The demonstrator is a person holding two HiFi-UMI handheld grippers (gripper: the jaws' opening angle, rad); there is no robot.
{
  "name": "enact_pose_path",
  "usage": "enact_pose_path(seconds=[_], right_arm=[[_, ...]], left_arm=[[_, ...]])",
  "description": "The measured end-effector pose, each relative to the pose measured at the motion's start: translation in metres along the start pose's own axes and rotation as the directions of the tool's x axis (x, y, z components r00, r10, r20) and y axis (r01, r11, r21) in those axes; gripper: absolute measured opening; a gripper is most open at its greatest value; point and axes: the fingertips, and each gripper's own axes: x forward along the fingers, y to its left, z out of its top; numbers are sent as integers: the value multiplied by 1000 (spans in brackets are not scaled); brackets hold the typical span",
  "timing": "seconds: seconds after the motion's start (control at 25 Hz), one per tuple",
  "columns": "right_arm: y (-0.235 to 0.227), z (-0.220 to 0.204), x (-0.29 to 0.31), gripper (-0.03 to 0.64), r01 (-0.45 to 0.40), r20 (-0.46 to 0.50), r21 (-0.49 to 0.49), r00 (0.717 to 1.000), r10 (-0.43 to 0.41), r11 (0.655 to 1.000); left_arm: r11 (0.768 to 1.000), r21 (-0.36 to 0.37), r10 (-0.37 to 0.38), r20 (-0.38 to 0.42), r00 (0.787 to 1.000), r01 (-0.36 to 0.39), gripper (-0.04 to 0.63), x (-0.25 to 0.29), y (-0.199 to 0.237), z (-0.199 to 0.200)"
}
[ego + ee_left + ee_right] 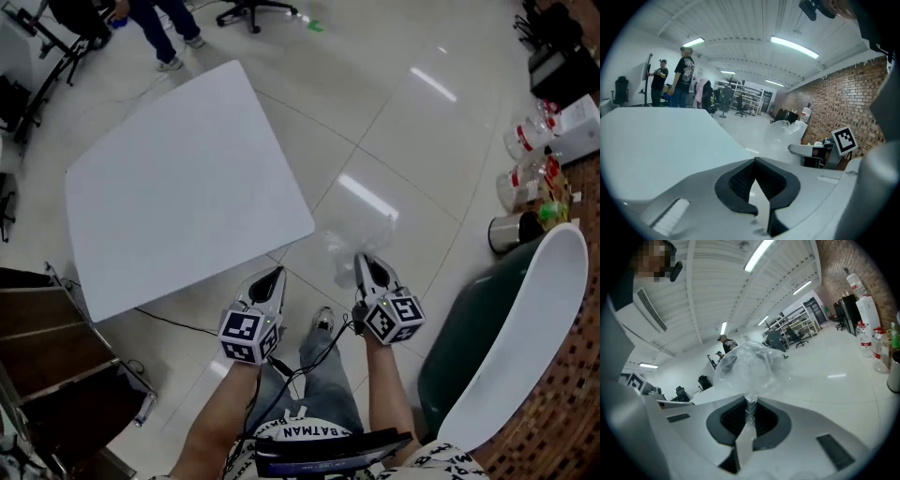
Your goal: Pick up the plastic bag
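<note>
Head view: the white desk [178, 178] is lying skewed across the frame, its near right corner pointing toward the plastic bag [361, 239]. The bag is hanging in the air over the tiled floor [412, 131], near that corner but apart from it. The right gripper [362, 261] is gripping the bag from below, and the left gripper [275, 274] is hovering beside it, just off the desk's near edge. Open floor is stretching away beyond the bag. At the right, a dark green shell [469, 347] with a white rim and a cluster of bottles [525, 141] are narrowing the room. The shirt [302, 433] is showing the word "BATMAN"; the bottle labels are too small to read.

Left gripper view: the fingers [740, 180] are resting together tip to tip, with the desk spreading wide ahead on the left.

Right gripper view: the fingers [729, 418] are clamping the bag's twisted neck, and the clear bag is ballooning above them.
</note>
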Motion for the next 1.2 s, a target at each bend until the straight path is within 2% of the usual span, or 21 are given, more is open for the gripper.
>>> enact_pose_path(seconds=[0.16,0.44,0.64,0.88,1.0,1.2], right_arm=[[52,59,4,14,-61,31,-80,997,63,995],[134,125,-5,14,-147,76,-180,984,162,973],[198,142,3,14,-215,67,-246,969,237,945],[281,125,13,14,-302,13,-311,947,321,901],[315,111,12,14,-335,-10,-327,936,351,884],[346,88,12,14,-352,-31,-328,932,362,877]], left_arm=[[993,-42,117,80,990,-114,3,-62,41,39],[947,-128,313,175,933,-294,3,-180,104,60],[907,-192,414,237,879,-375,3,-247,143,75],[876,-229,477,292,829,-423,3,-311,177,85],[875,-236,479,304,823,-422,3,-332,186,86],[894,-204,444,295,846,-398,3,-340,183,81]])
